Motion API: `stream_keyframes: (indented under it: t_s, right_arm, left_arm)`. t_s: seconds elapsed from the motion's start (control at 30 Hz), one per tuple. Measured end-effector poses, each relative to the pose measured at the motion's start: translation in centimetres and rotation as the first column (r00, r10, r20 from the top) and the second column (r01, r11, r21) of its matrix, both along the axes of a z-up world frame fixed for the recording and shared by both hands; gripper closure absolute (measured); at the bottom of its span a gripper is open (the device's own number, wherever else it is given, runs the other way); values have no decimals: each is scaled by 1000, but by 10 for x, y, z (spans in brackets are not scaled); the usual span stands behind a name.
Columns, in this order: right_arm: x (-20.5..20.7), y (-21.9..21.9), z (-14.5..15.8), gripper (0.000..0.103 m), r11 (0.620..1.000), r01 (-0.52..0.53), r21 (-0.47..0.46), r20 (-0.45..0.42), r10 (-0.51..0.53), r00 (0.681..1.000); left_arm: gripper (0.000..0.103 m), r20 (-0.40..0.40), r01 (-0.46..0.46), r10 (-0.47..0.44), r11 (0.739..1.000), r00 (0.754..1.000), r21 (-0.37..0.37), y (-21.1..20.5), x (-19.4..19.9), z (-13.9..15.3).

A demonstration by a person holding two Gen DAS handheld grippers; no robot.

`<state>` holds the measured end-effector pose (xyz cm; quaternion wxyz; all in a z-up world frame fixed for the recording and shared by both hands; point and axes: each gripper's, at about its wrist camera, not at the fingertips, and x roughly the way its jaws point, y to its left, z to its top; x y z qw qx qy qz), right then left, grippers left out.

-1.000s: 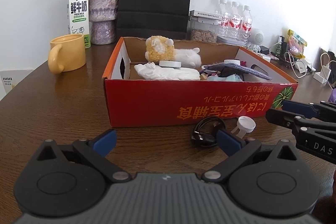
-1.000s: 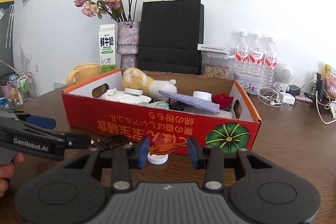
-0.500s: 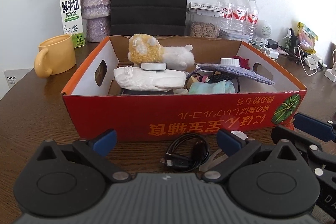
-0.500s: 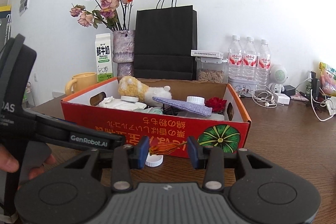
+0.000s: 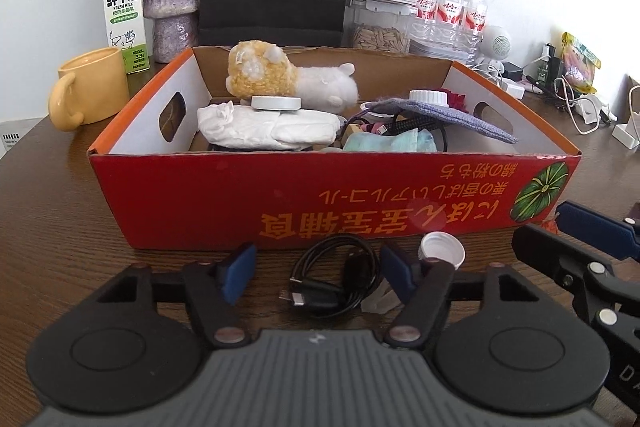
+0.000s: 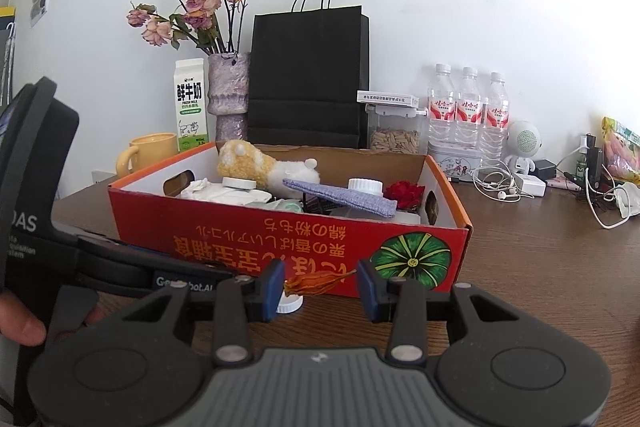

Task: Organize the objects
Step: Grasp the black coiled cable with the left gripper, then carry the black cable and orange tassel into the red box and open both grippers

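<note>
Dark brown wood-grain bench [image 5: 48, 227] fills the left wrist view, and on it stands the red cardboard box [image 5: 332, 203] with orange upside-down lettering and a green pumpkin print. The left tongs [image 5: 320, 273] are spread wide, their blue pads either side of a coiled black cable [image 5: 336, 281] that lies on the bench just in front of the box wall; neither pad touches it. At two o'clock from the cable sits a small white plastic bottle cap [image 5: 441, 251], open side up. Inside the box lie a yellow-and-white plush toy [image 5: 280, 77], a crumpled white cloth [image 5: 268, 129] with a round white lid [image 5: 276, 103] on top, and a grey-blue knitted cloth [image 5: 440, 115]. A yellow ceramic mug [image 5: 86, 89] stands at ten o'clock beyond the box, a white milk carton [image 5: 124, 15] behind it. The right tongs [image 5: 592, 247] enter at three o'clock.

From the right wrist view, the right tongs [image 6: 320, 287] are partly spread — between the pads hangs a dried orange flower [image 6: 316, 283], its left end against the left pad, its thin tip well short of the right one. Whether it is gripped I cannot tell. The cap [image 6: 290, 303] lies just below it on the bench, before the box [image 6: 248, 243]. The left tongs' black body [image 6: 120, 267] crosses at nine o'clock — a hand [image 6: 24, 325] holds it.
</note>
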<state>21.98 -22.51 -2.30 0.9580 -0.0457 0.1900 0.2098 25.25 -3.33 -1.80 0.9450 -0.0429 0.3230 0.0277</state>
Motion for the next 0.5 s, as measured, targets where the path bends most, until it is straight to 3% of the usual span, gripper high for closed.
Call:
stream_keyframes:
  t_s: [0.07, 0.5]
  right_arm:
    - [0, 0, 0, 65, 1000, 0, -2, -1, 0, 1000]
    - [0, 0, 0, 65, 1000, -3, 8, 4, 3, 1000]
  left_arm:
    - [59, 3, 9, -9, 1000, 1000, -3, -1, -2, 0]
    - [61, 94, 1, 1, 1000, 996, -26, 5, -29, 14]
